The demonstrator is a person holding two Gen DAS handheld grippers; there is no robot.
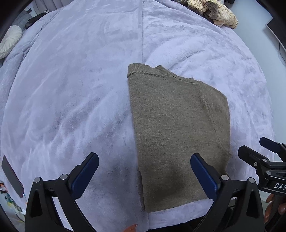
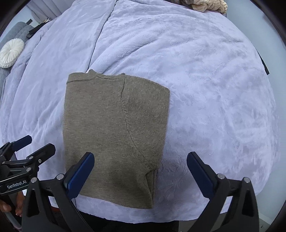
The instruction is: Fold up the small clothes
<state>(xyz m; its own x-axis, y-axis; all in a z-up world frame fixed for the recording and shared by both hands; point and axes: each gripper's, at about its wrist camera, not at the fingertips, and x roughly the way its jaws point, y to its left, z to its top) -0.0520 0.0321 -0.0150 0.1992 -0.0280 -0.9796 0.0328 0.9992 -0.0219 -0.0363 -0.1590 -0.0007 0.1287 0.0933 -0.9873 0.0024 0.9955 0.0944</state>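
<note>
On the near side of the bed (image 1: 71,89), close to its edge, lay the little brown sweater (image 1: 175,128), and that was the thing I had to fold. It was lying flat in a long, tidy shape, with its neck band at the far end and its bottom hem at the near end. To me it looked partly folded, with the sides tucked in, so I judged the next good move was to bring one end over the other. To do that well, I thought I should pinch both near corners at the same height, lift them together, and lay them down slowly so the edges lined up and no bumps stayed in the soft wool. The fluffy blanket under it could get caught too, so I had to pinch only the sweater. My left claw (image 1: 144,175) was wide open and held nothing; it hung above the near left edge of the sweater, with one finger (image 1: 203,174) over the cloth and the other over the blanket. My right claw (image 2: 140,174) was wide open too and empty, hanging above the near right edge. I could not tell if any finger brushed the wool. A heap of striped clothes (image 1: 214,14) waited at the far side of the bed.
</note>
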